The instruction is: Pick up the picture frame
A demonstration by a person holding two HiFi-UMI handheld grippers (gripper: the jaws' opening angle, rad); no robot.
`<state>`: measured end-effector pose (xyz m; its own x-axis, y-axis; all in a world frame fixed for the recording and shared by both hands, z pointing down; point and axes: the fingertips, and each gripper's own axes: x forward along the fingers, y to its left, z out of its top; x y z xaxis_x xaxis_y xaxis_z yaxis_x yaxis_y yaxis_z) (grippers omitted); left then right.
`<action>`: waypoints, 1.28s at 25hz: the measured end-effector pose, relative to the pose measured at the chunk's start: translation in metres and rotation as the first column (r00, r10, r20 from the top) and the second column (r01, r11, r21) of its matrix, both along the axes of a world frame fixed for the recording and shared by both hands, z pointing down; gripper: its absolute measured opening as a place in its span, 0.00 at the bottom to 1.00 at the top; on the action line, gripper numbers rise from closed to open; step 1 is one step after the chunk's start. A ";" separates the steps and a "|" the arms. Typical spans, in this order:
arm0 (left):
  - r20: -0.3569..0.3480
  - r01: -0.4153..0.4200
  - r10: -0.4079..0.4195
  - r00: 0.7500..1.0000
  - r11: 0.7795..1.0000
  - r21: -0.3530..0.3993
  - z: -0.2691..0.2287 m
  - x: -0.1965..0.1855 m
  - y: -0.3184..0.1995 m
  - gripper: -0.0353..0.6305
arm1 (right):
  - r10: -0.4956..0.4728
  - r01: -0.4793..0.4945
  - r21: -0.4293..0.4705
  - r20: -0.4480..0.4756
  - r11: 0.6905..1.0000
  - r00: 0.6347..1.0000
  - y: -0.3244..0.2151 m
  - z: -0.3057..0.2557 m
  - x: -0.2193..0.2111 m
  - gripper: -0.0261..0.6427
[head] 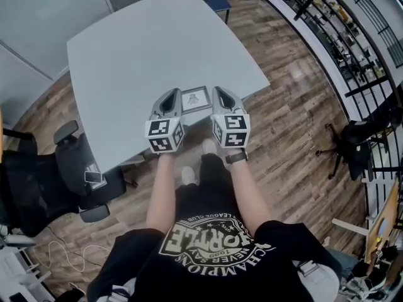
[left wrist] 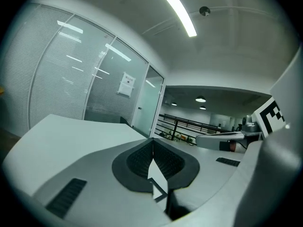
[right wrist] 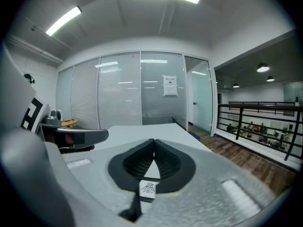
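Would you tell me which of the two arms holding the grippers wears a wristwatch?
The right arm: a dark wristwatch sits just behind the right gripper; the wrist of the left arm is bare.

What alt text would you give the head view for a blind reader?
Seen from above, a person holds the left gripper and right gripper, both shut, over the near edge of a pale grey table, with a picture frame lying flat between their tips.
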<state>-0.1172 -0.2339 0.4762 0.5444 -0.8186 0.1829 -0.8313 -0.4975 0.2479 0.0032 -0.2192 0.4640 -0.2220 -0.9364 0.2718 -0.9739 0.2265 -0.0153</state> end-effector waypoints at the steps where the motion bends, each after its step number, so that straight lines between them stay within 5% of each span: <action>1: 0.005 -0.008 0.008 1.000 1.000 -0.016 0.007 0.004 -0.004 0.06 | 0.001 -0.001 -0.015 0.003 1.000 1.000 -0.005 0.007 0.003 0.04; 13: 0.058 0.033 -0.018 0.998 0.963 -0.268 0.116 0.029 -0.073 0.06 | -0.099 0.101 -0.264 0.019 0.959 0.995 -0.091 0.117 0.018 0.04; 21: 0.097 0.098 -0.063 0.993 0.908 -0.407 0.185 0.014 -0.096 0.06 | -0.128 0.124 -0.414 0.018 0.902 0.992 -0.118 0.192 0.020 0.04; 25: 0.113 0.134 -0.093 0.989 0.881 -0.453 0.212 0.012 -0.106 0.07 | -0.150 0.150 -0.475 0.037 0.867 0.988 -0.128 0.224 0.019 0.14; 32: 0.128 0.123 -0.063 0.990 0.833 -0.539 0.255 0.018 -0.107 0.22 | -0.157 0.153 -0.545 0.039 0.825 0.987 -0.135 0.266 0.019 0.21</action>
<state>-0.0993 -0.3414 0.7312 0.4251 -0.6163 0.6629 -0.9019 -0.2260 0.3682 0.0223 -0.3547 0.7296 -0.3475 -0.5896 0.7291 -0.9273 0.3313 -0.1741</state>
